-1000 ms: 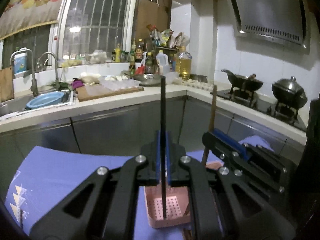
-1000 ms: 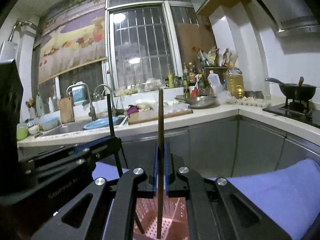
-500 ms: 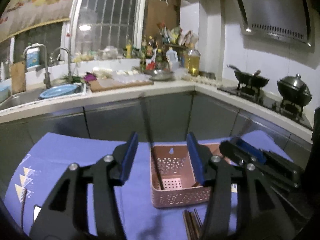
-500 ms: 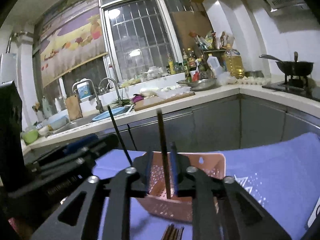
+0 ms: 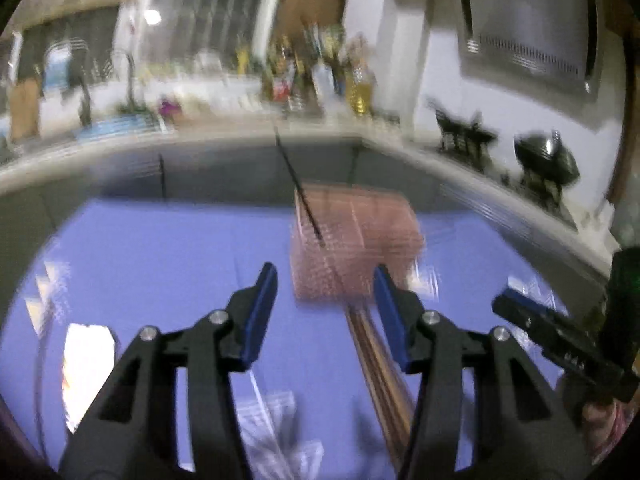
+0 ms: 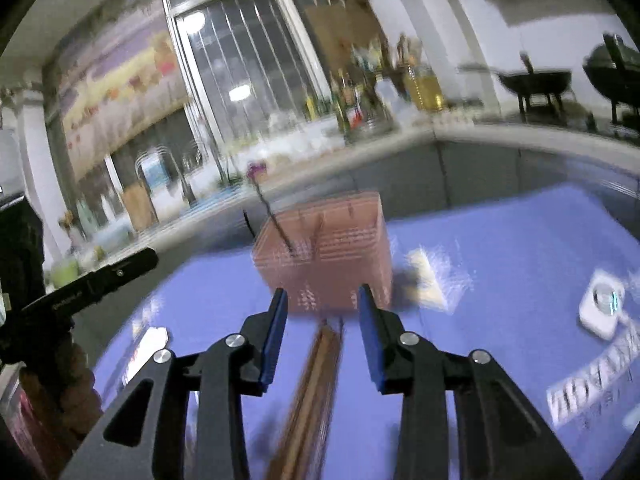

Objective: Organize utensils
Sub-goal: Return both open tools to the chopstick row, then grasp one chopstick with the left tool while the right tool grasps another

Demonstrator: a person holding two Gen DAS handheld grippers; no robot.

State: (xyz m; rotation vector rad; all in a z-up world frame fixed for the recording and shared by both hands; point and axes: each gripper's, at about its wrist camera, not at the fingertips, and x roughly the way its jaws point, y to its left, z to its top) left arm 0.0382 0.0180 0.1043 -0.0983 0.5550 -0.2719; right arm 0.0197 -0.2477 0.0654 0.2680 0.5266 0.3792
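Holding both tools spread wide and empty, I am looking down along them at the blue-covered bench [image 6: 520, 264]. In the left wrist view my left tool [image 5: 325, 312] is sitting at the lower middle of the frame with nothing between its pads, and my right tool [image 6: 322, 326] is standing the same way in its own view. Just past the fingertips, a bundle of brown chopsticks [image 6: 316, 392] is lying flat on the cloth, running from the bottom of the frame up toward the centre; I am judging these to be what is left to sort. Farther on, at mid-frame, the pink perforated basket [image 6: 340, 248] is standing on the bench, blurred by motion. A thin dark stick [image 5: 300, 192] is leaning out of it toward the upper left, and a brownish one seems to be inside too, so some pieces are already put away. Beyond, the kitchen counter is smearing past.
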